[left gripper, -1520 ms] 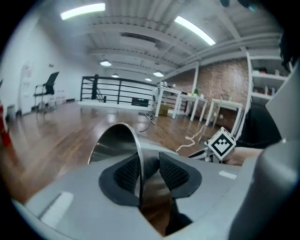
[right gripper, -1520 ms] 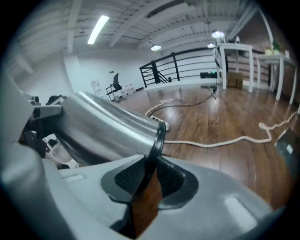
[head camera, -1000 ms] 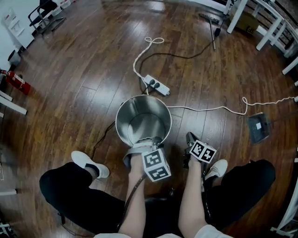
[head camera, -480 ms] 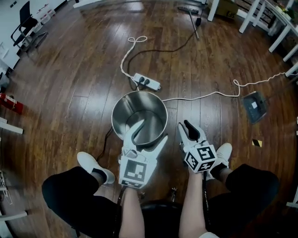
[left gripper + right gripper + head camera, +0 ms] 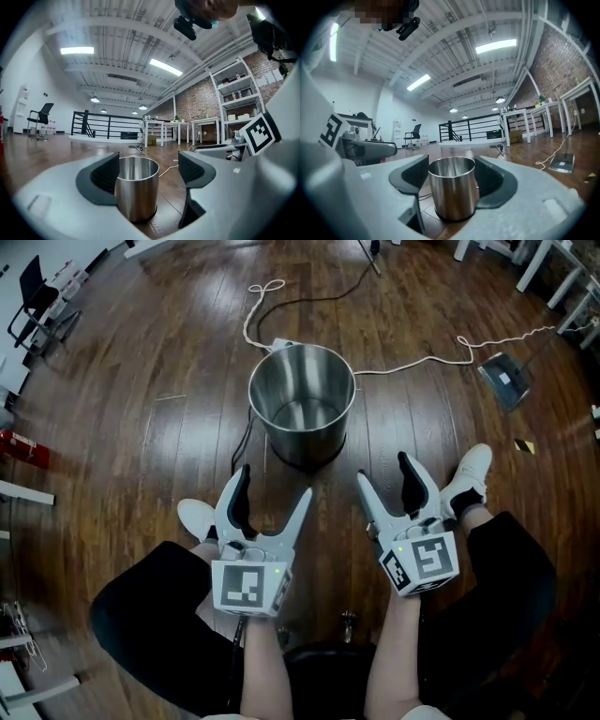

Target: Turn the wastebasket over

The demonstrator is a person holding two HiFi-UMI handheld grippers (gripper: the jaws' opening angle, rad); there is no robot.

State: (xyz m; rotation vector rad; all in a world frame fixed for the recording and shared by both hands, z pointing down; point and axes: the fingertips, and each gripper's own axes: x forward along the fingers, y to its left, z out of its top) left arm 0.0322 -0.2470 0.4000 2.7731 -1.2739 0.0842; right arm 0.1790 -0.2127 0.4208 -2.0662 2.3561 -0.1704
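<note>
Far L edge, 9 o'clock: red extinguisher [image 5: 21,444]; chair [image 5: 37,292] up at 10. Wide bare floor [image 5: 141,399] btwn those and the bin, so the most room is on this side.

L shoe [image 5: 197,517] sits at the bin's 7, just beside the L gripper [image 5: 275,486]. L gripper: jaws spread wide & opening, nothing btwn the pads. In the left gripper view the bin shows thru the gap but stands apart, out ahead on the floor.

Bin [image 5: 302,399]: steel, upright, mouth up, base flat on the boards. It's at 12 o'clock from both grippers w/ a band of bare floor btwn. Round rim touched by neither gripper. Black cable [image 5: 240,442] runs from near its base toward 7. Power strip [image 5: 279,341] peeks out just behind the rim at 11; white cord loop [image 5: 264,289] lies beyond that, near 12.

R gripper [image 5: 384,470] at the bin's 5: jaws apart & opening, less wide than L, pads on nothing. Bin framed in the gap in the right gripper view, not touched. R shoe [image 5: 471,474] just beside it at 3.

White cord [image 5: 431,360] snakes from the bin's 1 o'clock out to the R edge, passing a flat grey pad [image 5: 503,381] at the bin's 3. Small yellow-black bit [image 5: 525,444] near that, toward 4. White table legs [image 5: 562,268] crowd the top R corner, 1–2 o'clock
</note>
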